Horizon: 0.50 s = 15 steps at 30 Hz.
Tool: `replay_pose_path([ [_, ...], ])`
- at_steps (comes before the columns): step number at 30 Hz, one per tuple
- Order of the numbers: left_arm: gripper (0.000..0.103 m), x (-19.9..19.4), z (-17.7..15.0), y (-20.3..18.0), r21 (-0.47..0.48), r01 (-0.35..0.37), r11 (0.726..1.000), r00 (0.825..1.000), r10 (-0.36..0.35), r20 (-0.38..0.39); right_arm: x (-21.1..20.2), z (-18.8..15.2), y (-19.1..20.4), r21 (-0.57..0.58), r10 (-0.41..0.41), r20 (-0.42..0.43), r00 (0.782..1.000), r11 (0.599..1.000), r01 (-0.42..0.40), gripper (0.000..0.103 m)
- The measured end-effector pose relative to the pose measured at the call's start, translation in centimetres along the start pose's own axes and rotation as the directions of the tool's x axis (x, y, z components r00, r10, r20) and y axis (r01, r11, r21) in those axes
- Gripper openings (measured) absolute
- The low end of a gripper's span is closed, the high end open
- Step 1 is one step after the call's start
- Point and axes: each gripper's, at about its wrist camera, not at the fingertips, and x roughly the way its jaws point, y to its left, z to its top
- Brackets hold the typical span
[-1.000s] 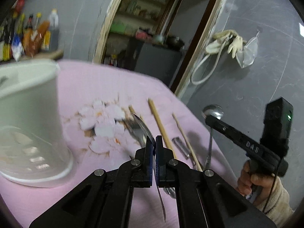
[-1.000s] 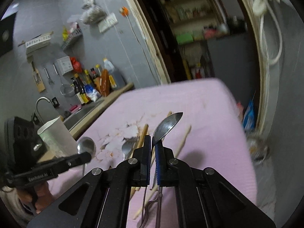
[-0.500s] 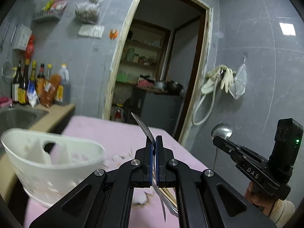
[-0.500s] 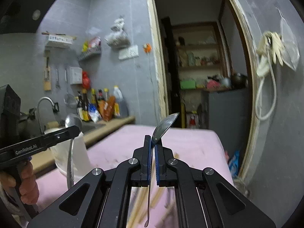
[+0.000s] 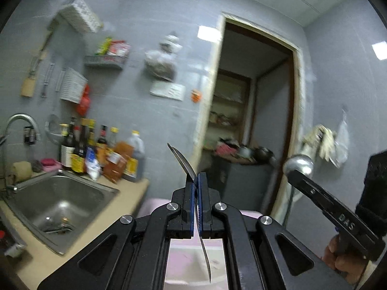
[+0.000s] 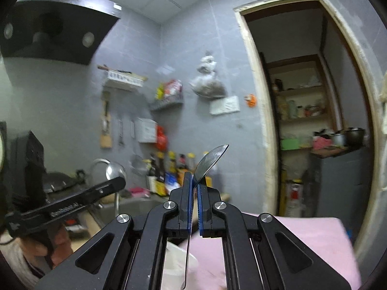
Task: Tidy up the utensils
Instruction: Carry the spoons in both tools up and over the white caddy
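Both grippers are held level, well above the pink-covered table (image 6: 314, 236), with open air ahead of them up to the grey tiled wall. Taking the doorway (image 5: 254, 125) as the landmark: in the left wrist view the steel sink (image 5: 55, 205) and a row of bottles (image 5: 96, 152) lie to its left, along a tan counter whose near edge runs down toward the table; in the right wrist view a dark range hood (image 6: 53, 29) juts from the wall far to the doorway's left.

The left gripper (image 5: 196, 193) has its fingers pressed together on a spoon (image 5: 183, 164), seen edge-on; the bowl stands above the fingertips, just left of the doorway's frame, and the handle hangs down behind them. The right gripper (image 6: 193, 193) likewise has its fingers clamped on a second spoon (image 6: 210, 162), bowl up and tilted toward the doorway, handle trailing below.

Each gripper appears in the other's view: the right one to the doorway's right with a round spoon bowl at its tip, gripped by a hand (image 5: 343, 258) cut off at the picture's edge; the left one far left of the doorway, its hand (image 6: 46, 246) partly hidden by a pale sleeve.

A pale, blurred shape under the fingers, on the table, cannot be identified. Much of the background is smeared.
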Motion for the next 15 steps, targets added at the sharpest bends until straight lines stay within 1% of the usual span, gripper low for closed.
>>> replay_pose_path([
  [3, 0.0, 0.4, 0.5, 2.9, -0.062, -0.035, 0.997, 0.999, 0.037, 0.025, 1.9, 0.0, 1.5, -0.015, 0.026, 0.018, 0.999, 1.0, -0.026, 0.002],
  [7, 0.0, 1.5, 0.3, 5.5, -0.13, -0.039, 0.991, 0.999, 0.042, 0.02, 4.0, -1.0, 2.4, -0.022, 0.027, 0.001, 1.0, 0.999, -0.027, 0.002],
  [11, 0.0, 2.5, -1.3, 6.1, -0.128, -0.079, 0.989, 0.997, 0.079, -0.003, 5.1, -2.6, 2.5, -0.039, 0.003, -0.032, 0.999, 0.999, -0.004, 0.002],
  [15, 0.0, 3.2, -3.1, 5.9, -0.08, -0.147, 0.986, 0.989, 0.146, -0.019, 5.5, -4.4, 2.0, -0.054, -0.006, -0.077, 0.997, 0.999, 0.002, 0.002],
])
